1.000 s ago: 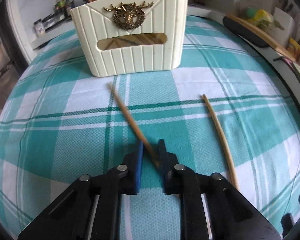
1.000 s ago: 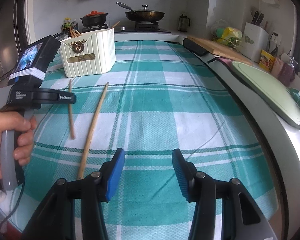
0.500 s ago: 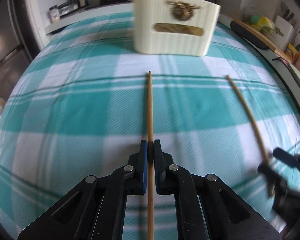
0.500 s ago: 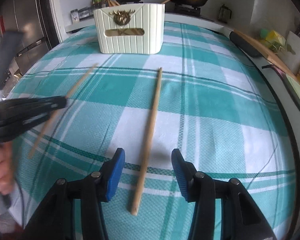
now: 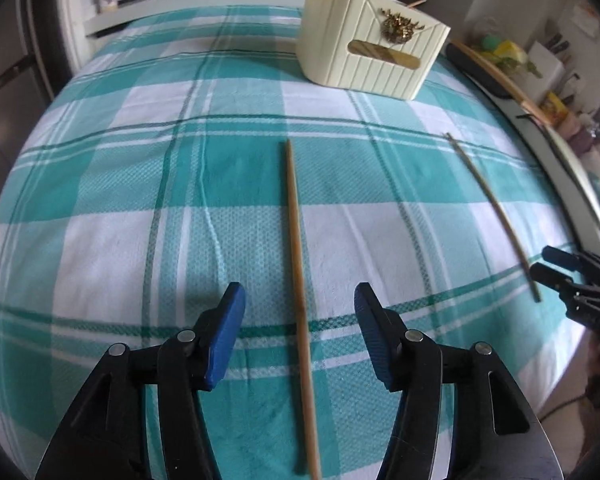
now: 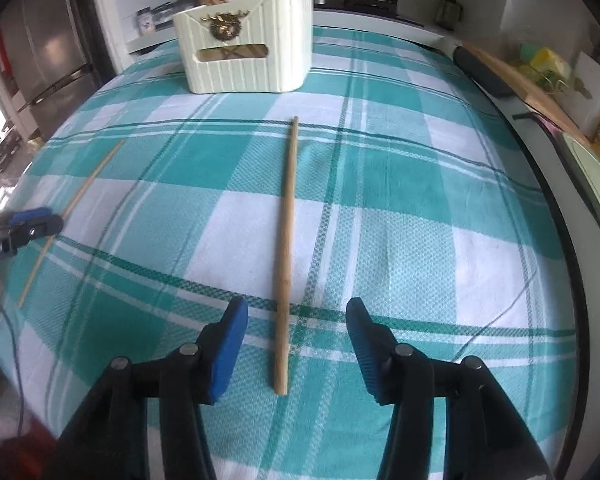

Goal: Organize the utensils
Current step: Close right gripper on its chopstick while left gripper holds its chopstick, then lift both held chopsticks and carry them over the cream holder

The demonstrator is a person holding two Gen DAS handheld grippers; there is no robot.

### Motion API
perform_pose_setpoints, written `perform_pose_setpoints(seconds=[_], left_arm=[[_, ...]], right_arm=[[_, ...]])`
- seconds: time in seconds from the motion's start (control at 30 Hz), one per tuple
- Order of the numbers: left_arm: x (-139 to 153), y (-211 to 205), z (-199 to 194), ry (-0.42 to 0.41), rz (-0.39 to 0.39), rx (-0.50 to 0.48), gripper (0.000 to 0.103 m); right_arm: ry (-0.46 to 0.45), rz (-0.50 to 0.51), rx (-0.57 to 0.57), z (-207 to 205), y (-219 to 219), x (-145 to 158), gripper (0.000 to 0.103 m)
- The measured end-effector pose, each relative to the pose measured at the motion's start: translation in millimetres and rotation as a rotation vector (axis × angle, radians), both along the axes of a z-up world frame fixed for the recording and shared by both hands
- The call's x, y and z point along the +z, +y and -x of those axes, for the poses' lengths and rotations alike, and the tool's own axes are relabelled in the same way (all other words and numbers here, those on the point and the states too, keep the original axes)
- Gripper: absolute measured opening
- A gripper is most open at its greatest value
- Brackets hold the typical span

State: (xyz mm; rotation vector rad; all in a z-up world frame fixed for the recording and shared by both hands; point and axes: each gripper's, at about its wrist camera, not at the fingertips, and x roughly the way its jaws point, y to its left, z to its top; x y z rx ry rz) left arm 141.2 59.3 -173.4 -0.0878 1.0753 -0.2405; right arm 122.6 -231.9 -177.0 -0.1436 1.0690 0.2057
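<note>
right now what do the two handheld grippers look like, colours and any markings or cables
Both the left gripper and the right gripper have glossy black angular plastic arms with round silver pivot pins, ending in blue textured pads. Seen from the right wrist view, the left gripper's body carries white lettering, too blurred to read, and a thin dark cable trails below it.

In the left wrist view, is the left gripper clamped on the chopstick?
No. The left gripper stands open, and the chopstick lies on the checked cloth between its blue pads, touching neither.
</note>
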Motion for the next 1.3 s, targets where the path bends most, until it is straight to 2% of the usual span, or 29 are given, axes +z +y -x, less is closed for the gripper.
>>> perform_pose_setpoints(seconds=[0.1, 0.23, 0.33, 0.53, 0.63, 0.67, 0.7, 0.77, 0.8, 0.83, 0.87, 0.93, 1.03, 1.17, 1.3], left_arm=[[-0.1, 2.0, -11.2, 0.041, -0.014, -0.048, 0.061], [-0.2, -3.2, -27.4, 0.049, -0.066, -0.103, 0.061], [-5.9, -1.7, -40.5, 0.075, -0.082, -0.089, 0.061], [-8.0, -6.1, -56.3, 0.066, -0.141, -0.084, 0.059], [-9.1, -14.4, -61.8, 0.059, -0.187, -0.093, 0.056], [-8.8, -17.1, -63.4, 0.055, -0.189, -0.098, 0.049], [-8.2, -18.6, -65.3, 0.054, -0.186, -0.100, 0.046], [-6.9, -21.0, -70.1, 0.055, -0.180, -0.099, 0.025], [-6.5, -22.8, -74.2, 0.055, -0.177, -0.097, 0.019], [-6.3, -23.8, -77.3, 0.055, -0.172, -0.096, 0.009], [-6.2, -24.8, -81.0, 0.057, -0.160, -0.094, 0.006], [-5.8, -24.3, -86.9, 0.054, -0.130, -0.080, 0.004], [0.6, -19.3, -89.4, 0.028, -0.089, -0.053, 0.004], [35.5, -5.7, -74.2, -0.075, -0.015, -0.033, 0.004], [81.3, 7.4, -45.9, -0.199, 0.056, -0.034, 0.004]], right_arm=[[0.054, -0.044, 0.019, -10.6, -4.3, 4.7, 0.053], [0.106, -0.056, 0.031, -32.8, -2.5, 4.3, 0.054], [0.122, -0.031, 0.038, -51.0, 2.9, 1.6, 0.053], [0.151, 0.020, 0.092, -84.9, 21.5, -12.4, 0.054], [0.131, 0.053, 0.114, -101.1, 31.6, -16.4, 0.054], [0.128, 0.056, 0.119, -107.2, 34.4, -16.9, 0.053], [0.129, 0.047, 0.116, -113.4, 35.7, -17.4, 0.051], [0.115, 0.035, 0.096, -128.4, 37.9, -17.0, 0.044], [0.110, 0.034, 0.088, -135.0, 39.2, -17.1, 0.041], [0.101, 0.035, 0.076, -142.5, 40.5, -16.7, 0.034], [0.097, 0.038, 0.065, -149.6, 42.0, -16.4, 0.023], [0.101, 0.021, 0.046, -162.6, 41.2, -15.9, 0.007], [0.101, -0.058, 0.018, -169.1, 34.0, -7.2, 0.006], [-0.014, -0.176, 0.024, -145.0, 22.0, 43.1, 0.006], [-0.115, -0.245, 0.052, -108.6, 14.0, 92.5, 0.006]])
